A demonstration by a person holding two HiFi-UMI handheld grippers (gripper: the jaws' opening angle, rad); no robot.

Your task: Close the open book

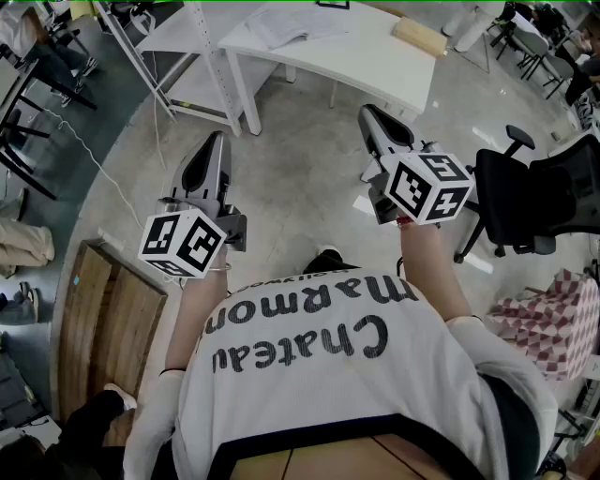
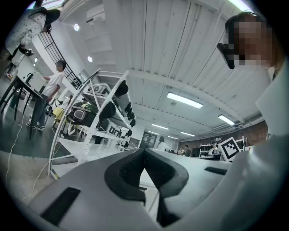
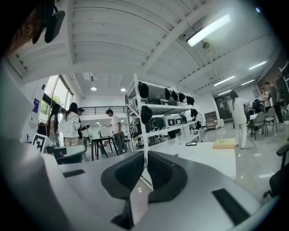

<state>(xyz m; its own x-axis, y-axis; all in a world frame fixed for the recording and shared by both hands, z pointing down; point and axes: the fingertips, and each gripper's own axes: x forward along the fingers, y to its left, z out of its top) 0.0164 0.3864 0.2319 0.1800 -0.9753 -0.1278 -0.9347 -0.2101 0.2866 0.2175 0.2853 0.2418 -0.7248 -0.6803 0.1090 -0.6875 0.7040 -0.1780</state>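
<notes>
Left gripper (image 1: 217, 141) jaws together, nothing in them; right gripper (image 1: 367, 112) same, tips meeting, empty. Both held out roughly level over the floor (image 1: 300, 178), side by side. Open book (image 1: 284, 24) lies ahead on white table (image 1: 375, 61), untouched. Office chair (image 1: 514, 202) at right, rack (image 1: 180, 37) at left.

The left claw (image 2: 144, 152) has its jaws closed tip to tip, with nothing between them. Beyond it stands a white shelf rack (image 2: 90, 135) loaded with dark gear (image 2: 108, 110), perhaps bags. A person in a white shirt (image 2: 50, 88) stands far left.
</notes>
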